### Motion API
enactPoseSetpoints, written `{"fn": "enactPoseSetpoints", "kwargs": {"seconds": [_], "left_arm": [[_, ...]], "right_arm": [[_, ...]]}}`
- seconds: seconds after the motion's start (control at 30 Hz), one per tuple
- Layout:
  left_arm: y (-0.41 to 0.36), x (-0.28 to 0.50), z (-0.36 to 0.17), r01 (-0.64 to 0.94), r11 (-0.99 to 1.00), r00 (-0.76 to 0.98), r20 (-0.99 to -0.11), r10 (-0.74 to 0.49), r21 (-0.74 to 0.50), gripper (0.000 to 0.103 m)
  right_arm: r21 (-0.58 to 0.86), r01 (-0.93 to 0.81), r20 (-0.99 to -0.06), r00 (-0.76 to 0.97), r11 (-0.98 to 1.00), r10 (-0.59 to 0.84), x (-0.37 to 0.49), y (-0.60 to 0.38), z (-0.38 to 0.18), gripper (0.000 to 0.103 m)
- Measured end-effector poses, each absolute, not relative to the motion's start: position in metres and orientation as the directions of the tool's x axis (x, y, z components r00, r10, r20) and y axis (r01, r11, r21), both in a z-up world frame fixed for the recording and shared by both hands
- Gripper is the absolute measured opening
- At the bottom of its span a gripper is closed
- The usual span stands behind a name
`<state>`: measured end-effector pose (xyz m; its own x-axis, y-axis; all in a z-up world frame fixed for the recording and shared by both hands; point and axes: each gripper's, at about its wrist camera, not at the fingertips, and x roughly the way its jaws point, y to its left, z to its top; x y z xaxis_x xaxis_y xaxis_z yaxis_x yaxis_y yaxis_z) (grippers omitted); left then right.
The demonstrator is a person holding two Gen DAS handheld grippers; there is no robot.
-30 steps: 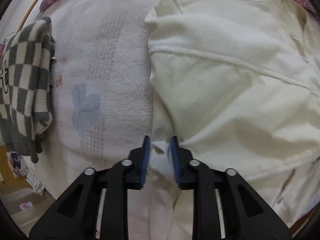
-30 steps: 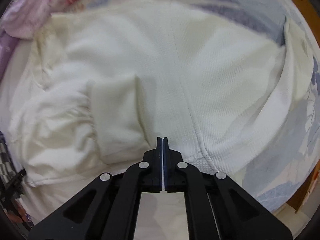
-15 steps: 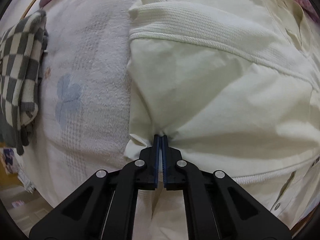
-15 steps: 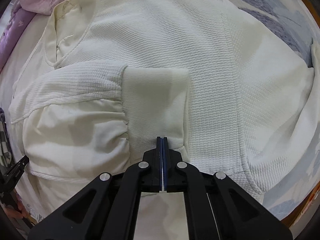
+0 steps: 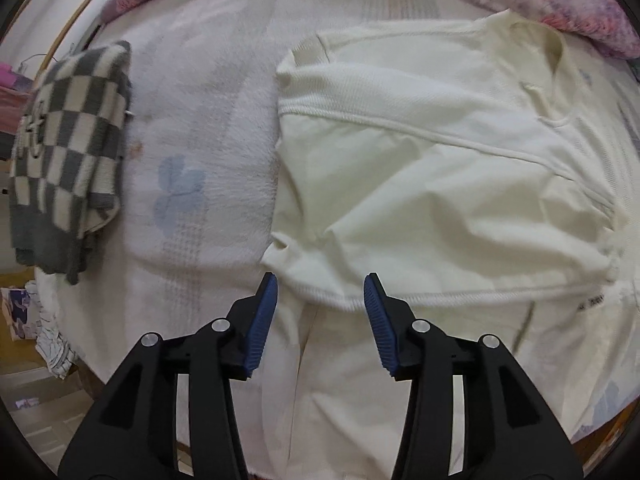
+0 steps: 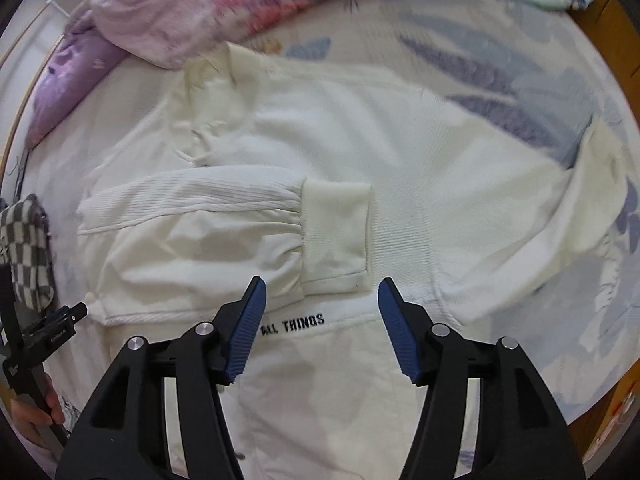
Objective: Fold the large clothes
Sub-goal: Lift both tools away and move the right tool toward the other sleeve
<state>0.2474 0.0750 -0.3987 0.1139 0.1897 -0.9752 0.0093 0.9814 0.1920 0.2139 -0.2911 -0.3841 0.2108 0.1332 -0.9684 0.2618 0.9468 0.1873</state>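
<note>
A: In the left wrist view, where was the sweater (image 5: 420,184)?

B: It lay flat on the bed (image 5: 208,120), right of a checkered cloth (image 5: 64,152). The left gripper (image 5: 320,296) hung over its lower edge. Its jaws were opening, with no fabric pinched between them.

A: And in the right wrist view?

B: One sleeve (image 6: 200,224) was folded across the chest, with the cuff (image 6: 336,232) near the middle. The other sleeve (image 6: 560,216) lay spread to the side. The right gripper (image 6: 320,292) was also opening, just below the cuff, and held nothing.

A: How would the sweater handle?

B: I think soft and limp, quite light, and it would sag. I would pinch the thick cuff of the spread sleeve, or the ribbed hem.
</note>
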Motion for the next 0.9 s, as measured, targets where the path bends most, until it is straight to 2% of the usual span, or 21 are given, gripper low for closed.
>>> {"fn": "enactPoseSetpoints", "kwargs": {"seconds": [0.43, 0.67, 0.9], "left_arm": [[0.068, 0.181, -0.295, -0.002, 0.988, 0.217, -0.964, 0.152, 0.156, 0.050], [0.071, 0.152, -0.261, 0.082, 0.991, 0.267, -0.960, 0.078, 0.104, 0.050], [0.060, 0.129, -0.240, 0.173, 0.981, 0.282, -0.959, 0.031, 0.083, 0.050]], "right_arm": [[0.090, 0.248, -0.945, 0.328, 0.965, 0.004, 0.142, -0.303, -0.298, 0.059], [0.013, 0.348, -0.927, 0.356, 0.937, -0.119, 0.084, -0.319, -0.255, 0.059], [0.007, 0.460, -0.908, 0.374, 0.888, -0.187, 0.019, -0.322, -0.212, 0.059]]}}
